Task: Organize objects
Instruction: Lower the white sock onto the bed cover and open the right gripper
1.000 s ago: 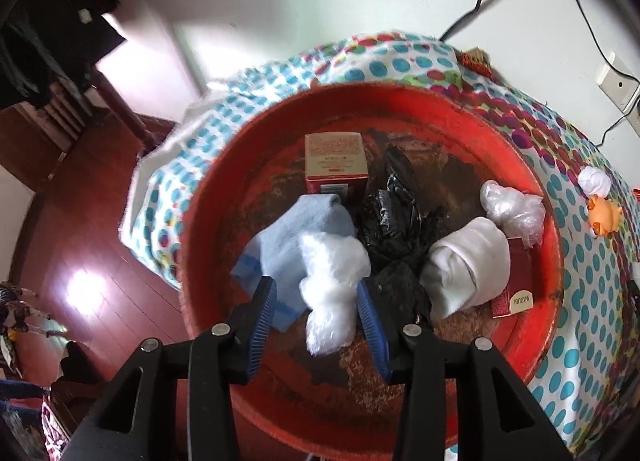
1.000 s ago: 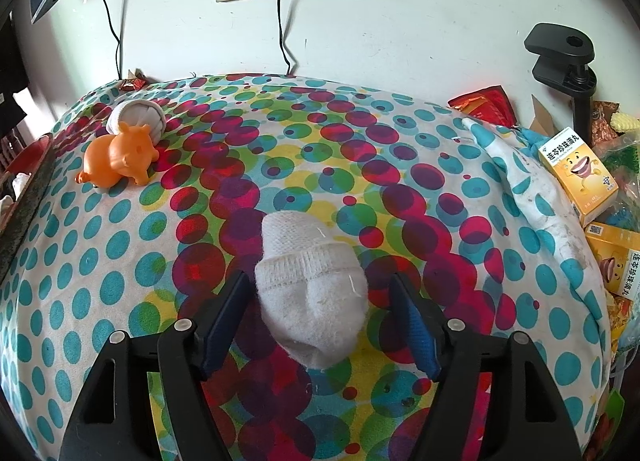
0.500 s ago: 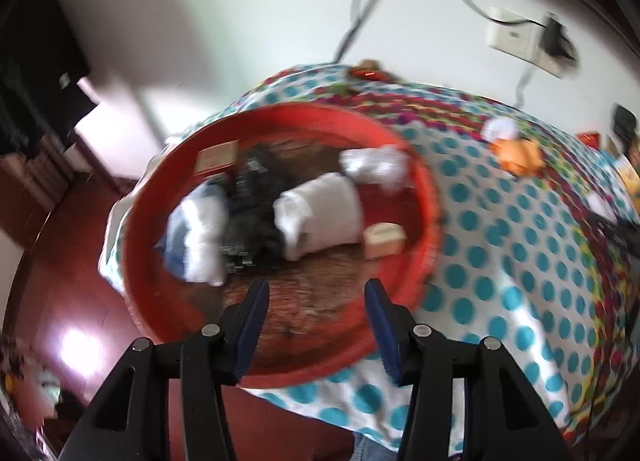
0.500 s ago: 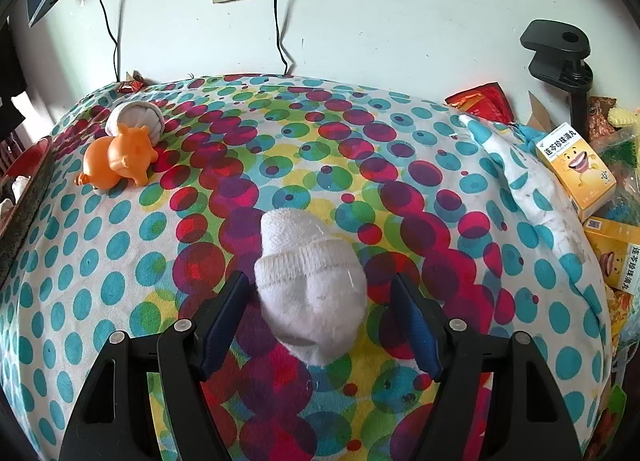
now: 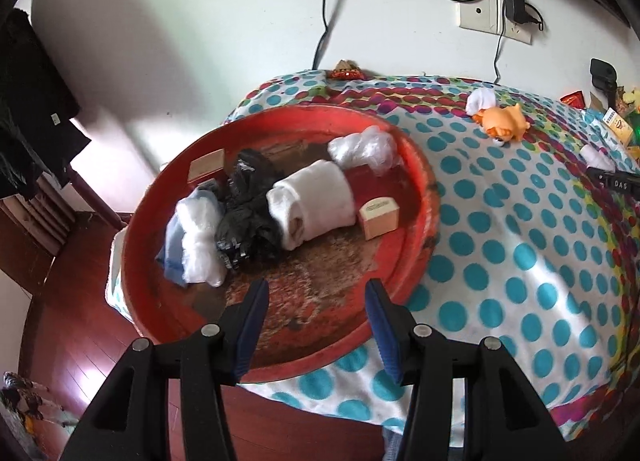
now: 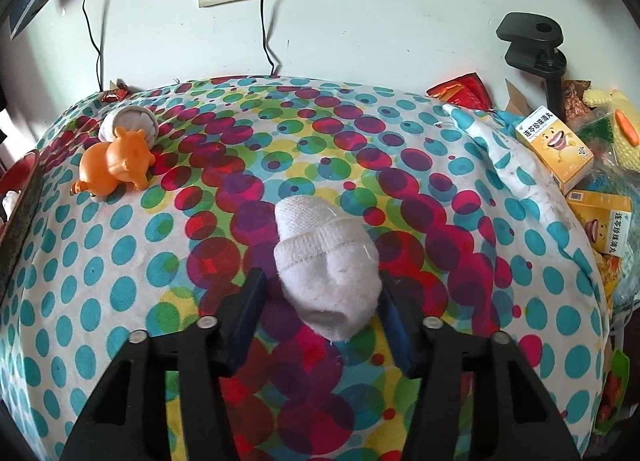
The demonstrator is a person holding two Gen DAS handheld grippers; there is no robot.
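right gripper [image 6: 320,301] closing round sock [image 6: 326,273] mid-table, right pad touching | left gripper [image 5: 314,301] spread, empty, over tray [image 5: 416,165] near edge

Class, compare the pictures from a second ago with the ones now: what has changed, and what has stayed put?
The left gripper let go of the white plastic wad, left it in the red tray and drew back, empty and open. The right gripper is closing on the rolled white sock, the right pad already touching it. The sock and the orange toy pig have not moved.
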